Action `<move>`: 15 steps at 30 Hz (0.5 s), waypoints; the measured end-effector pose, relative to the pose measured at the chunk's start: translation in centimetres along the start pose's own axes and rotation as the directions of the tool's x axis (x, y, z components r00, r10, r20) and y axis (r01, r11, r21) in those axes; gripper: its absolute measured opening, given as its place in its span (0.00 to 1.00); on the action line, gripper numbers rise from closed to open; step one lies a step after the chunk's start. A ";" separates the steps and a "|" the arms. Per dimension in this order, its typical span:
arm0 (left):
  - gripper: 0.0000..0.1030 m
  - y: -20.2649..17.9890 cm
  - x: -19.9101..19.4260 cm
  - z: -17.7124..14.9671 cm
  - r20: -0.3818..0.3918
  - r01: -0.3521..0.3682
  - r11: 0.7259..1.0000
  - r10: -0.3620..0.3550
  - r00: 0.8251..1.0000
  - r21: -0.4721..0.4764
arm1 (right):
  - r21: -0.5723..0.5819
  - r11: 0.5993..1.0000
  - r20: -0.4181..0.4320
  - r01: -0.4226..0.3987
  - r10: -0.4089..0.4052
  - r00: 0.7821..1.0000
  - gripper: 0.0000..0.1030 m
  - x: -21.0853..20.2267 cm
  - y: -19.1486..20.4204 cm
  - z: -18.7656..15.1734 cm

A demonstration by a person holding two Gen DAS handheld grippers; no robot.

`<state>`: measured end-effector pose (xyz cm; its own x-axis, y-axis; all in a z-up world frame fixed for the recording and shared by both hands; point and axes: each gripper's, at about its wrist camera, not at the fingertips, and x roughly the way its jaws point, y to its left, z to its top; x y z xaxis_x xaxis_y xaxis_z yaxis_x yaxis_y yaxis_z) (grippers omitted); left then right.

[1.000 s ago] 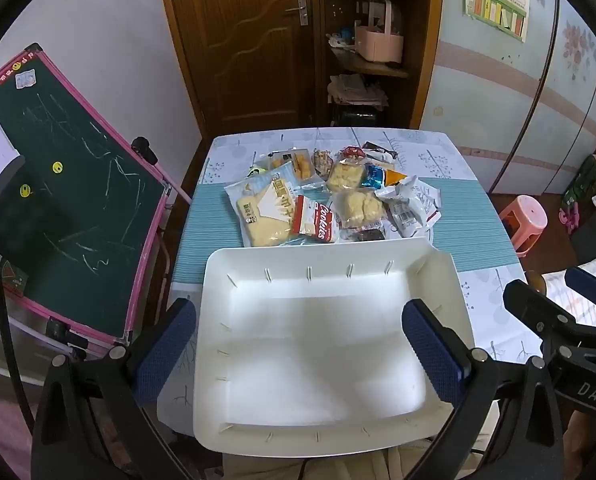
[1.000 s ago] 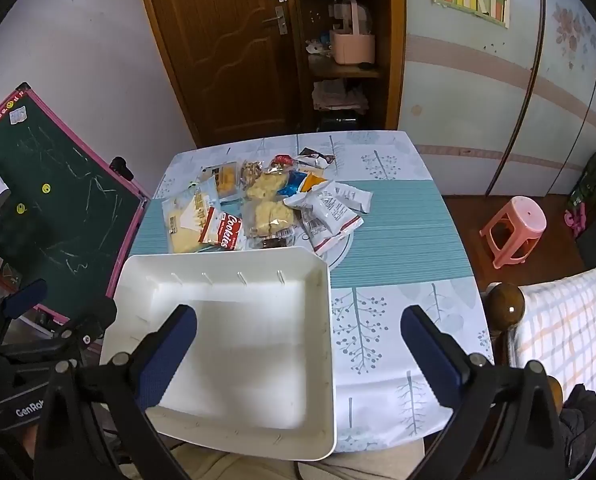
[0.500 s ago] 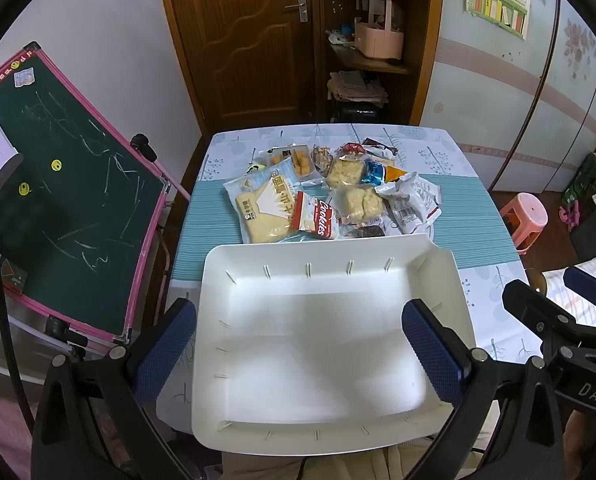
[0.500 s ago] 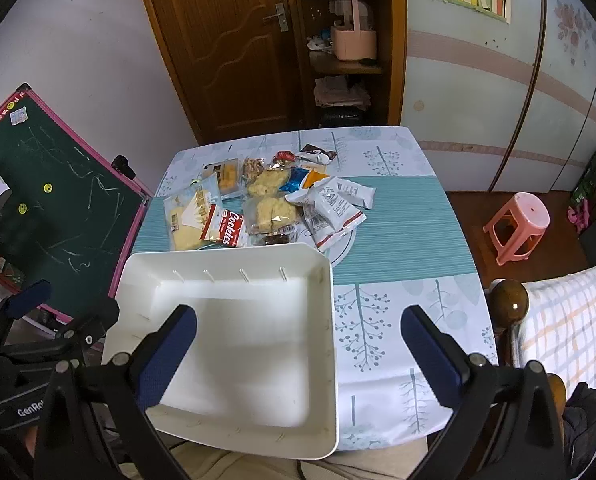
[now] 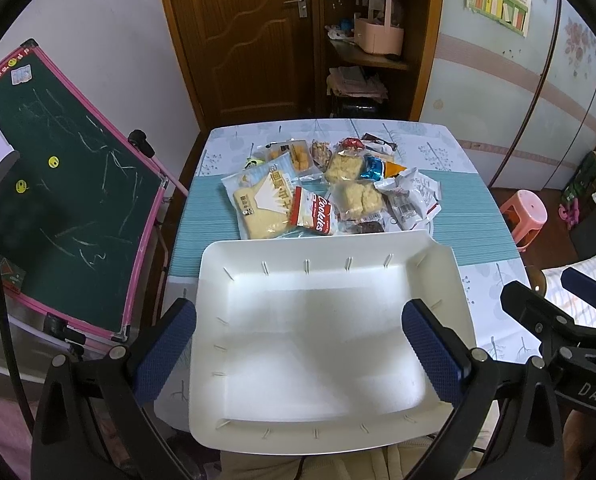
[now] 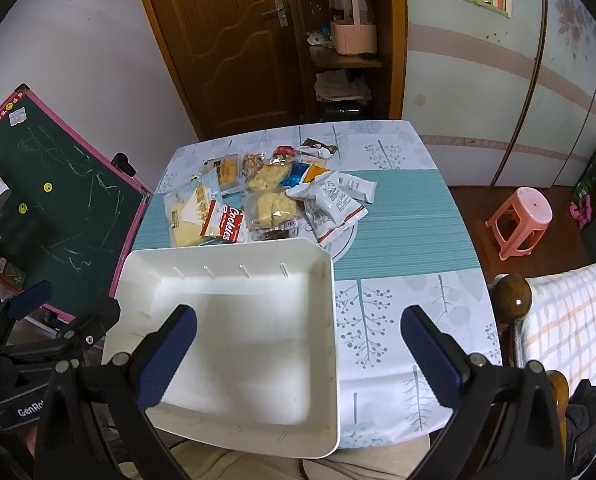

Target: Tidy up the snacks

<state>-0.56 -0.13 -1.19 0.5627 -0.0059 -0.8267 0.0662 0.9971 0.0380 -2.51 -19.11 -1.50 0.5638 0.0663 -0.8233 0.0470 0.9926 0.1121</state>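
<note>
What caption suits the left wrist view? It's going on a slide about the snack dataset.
Open left gripper poised above an empty white tray, with a pile of snack packets beyond it on the table.

Plain white plastic tray (image 5: 321,344), nothing printed on it. Under it, a pale tablecloth (image 6: 393,320) patterned with grey-blue trees, and a teal striped band across the middle. Red-and-white cookie packet (image 5: 313,213) with white lettering; beside it a pale yellow cake in a clear-and-light-blue wrapper (image 5: 262,205). Shiny blue foil packet (image 5: 371,169) further back. Navy textured pads on black gripper fingers (image 5: 166,354). Off to the side, a pink-framed dark green chalkboard (image 5: 66,208) and a pink plastic stool (image 6: 519,222).
</note>
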 end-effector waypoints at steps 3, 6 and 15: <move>0.99 -0.1 -0.1 0.0 0.006 -0.005 1.000 0.005 1.000 0.003 | -0.006 1.000 -0.001 0.002 -0.002 1.000 0.99 0.0 0.2 -0.1; 0.99 -0.2 -0.2 -0.2 0.017 -0.007 1.000 0.007 1.000 0.006 | -0.005 1.000 0.000 -0.001 0.001 1.000 0.99 0.1 0.1 0.0; 0.99 -0.2 -1.2 1.2 0.055 -0.006 1.000 0.005 0.998 0.025 | -0.044 0.999 0.028 0.029 -0.027 0.999 0.99 -0.3 0.1 1.0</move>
<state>-0.29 -0.44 0.48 0.6074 -0.0053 -0.7943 0.0834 0.9949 0.0572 -1.80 -19.13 -0.68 0.5854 0.0361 -0.8099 0.0272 0.9976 0.0641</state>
